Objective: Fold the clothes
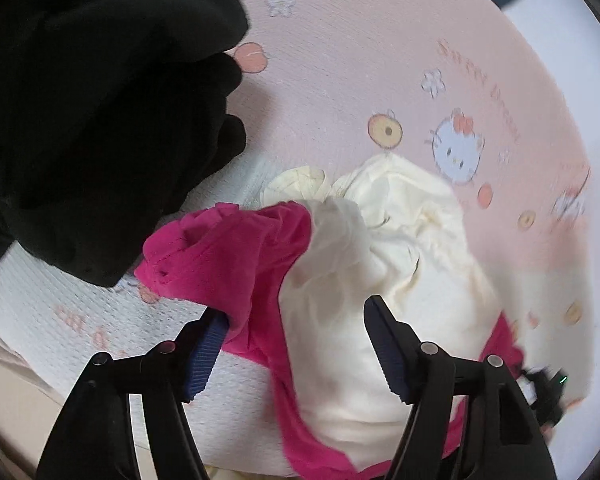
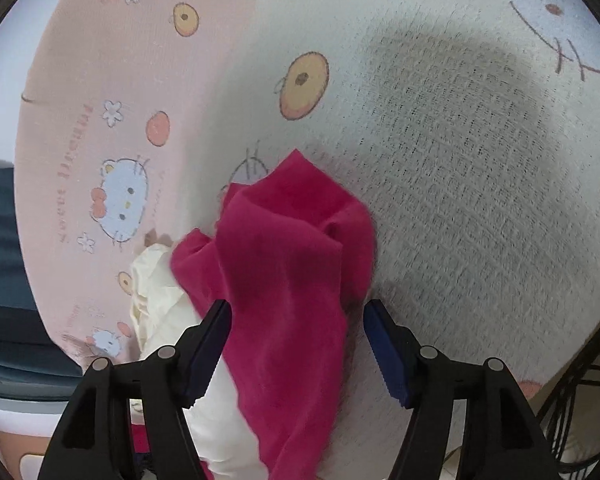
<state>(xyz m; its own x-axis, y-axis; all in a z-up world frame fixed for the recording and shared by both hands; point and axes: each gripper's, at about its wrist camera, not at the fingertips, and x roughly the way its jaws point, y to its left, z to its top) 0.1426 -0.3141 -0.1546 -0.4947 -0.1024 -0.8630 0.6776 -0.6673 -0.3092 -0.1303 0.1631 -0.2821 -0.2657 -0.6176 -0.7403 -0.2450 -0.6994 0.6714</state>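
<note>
Surface: pink-and-white cartoon-print quilted bed cover point(image 1: 380, 60), carrying everything.
Black garment: dark fleece heap point(image 1: 100, 120), far left.
Task garment: crumpled cream-and-magenta cotton top point(image 1: 360, 248), long axis running away from both grippers.
Left gripper point(image 1: 296, 344): jaws apart, straddling cream panel.
Right gripper point(image 2: 296, 344): jaws apart, straddling magenta sleeve point(image 2: 292, 280); neither clearly nearer.

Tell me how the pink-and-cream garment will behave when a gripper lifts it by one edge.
The garment will probably sag: it already lies bunched in soft folds on the printed sheet. It looks thin, so likely light. Its cream part is crumpled against the pink, so the layers may lift together rather than spread flat.
</note>
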